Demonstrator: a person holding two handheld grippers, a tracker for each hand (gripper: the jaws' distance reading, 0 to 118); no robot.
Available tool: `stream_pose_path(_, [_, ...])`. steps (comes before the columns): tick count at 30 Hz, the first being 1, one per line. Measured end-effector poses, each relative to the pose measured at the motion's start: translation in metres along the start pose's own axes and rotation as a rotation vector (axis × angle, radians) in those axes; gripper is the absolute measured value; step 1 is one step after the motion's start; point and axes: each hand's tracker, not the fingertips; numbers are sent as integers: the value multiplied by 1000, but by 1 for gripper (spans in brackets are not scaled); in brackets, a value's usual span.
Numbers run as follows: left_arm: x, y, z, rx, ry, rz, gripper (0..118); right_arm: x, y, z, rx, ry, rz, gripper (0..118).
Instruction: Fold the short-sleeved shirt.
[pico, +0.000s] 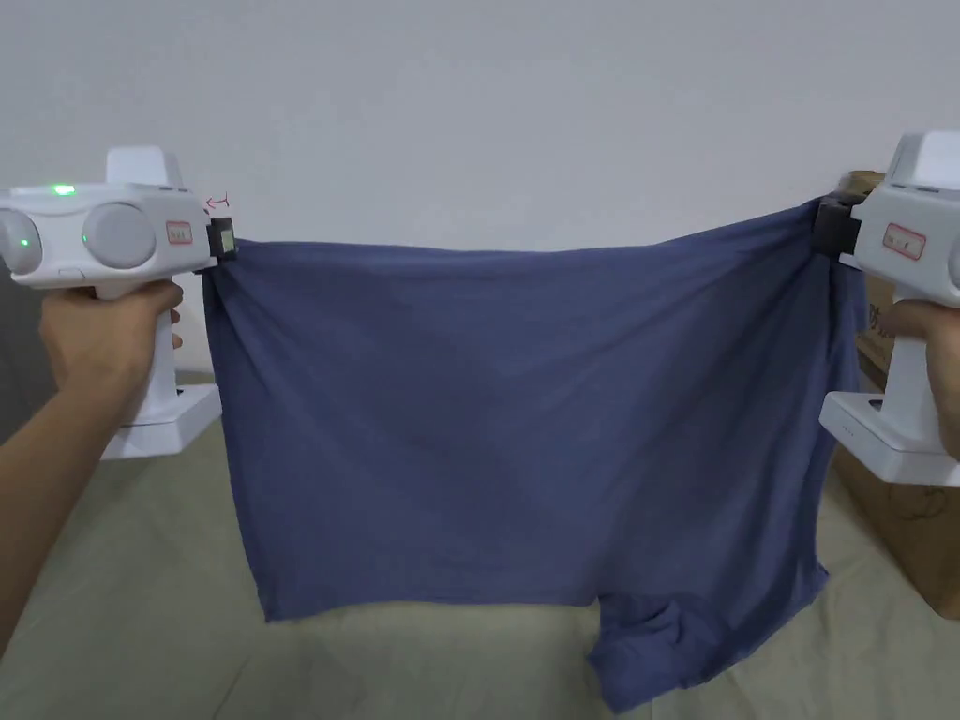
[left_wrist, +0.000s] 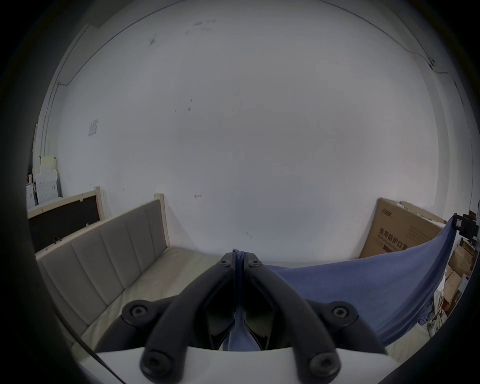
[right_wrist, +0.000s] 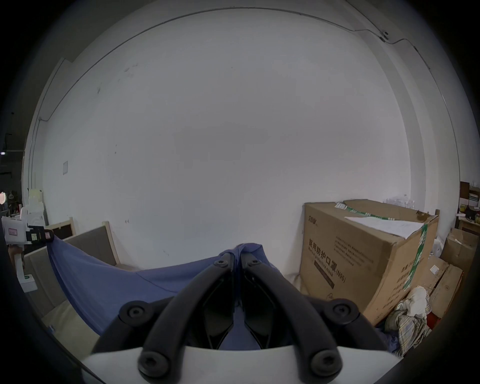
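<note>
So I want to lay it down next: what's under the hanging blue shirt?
Beige bedding lies below the shirt, which both grippers hold up. The stretch directly behind the cloth is covered.

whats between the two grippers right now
The blue shirt spans the whole stretch, pinched at one top corner by the left gripper and at the other by the right gripper, as the head view shows.

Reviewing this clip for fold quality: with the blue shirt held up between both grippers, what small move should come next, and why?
Probably lower both grippers together to lay the shirt flat on the beige surface. The left gripper and right gripper each clamp an upper corner, the cloth hangs spread between them, and one sleeve dangles bunched at the bottom, so it needs flattening before any fold.
</note>
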Motion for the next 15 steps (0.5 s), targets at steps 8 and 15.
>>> stream_pose_path(8, [-10,-94,-21,-105,-19,55,2,5,-87,-11,-131,18,7,2])
stream_pose_path(15, [-23,-192,6,-271,-29,20,2,23,-181,16,-286,25,-104,2])
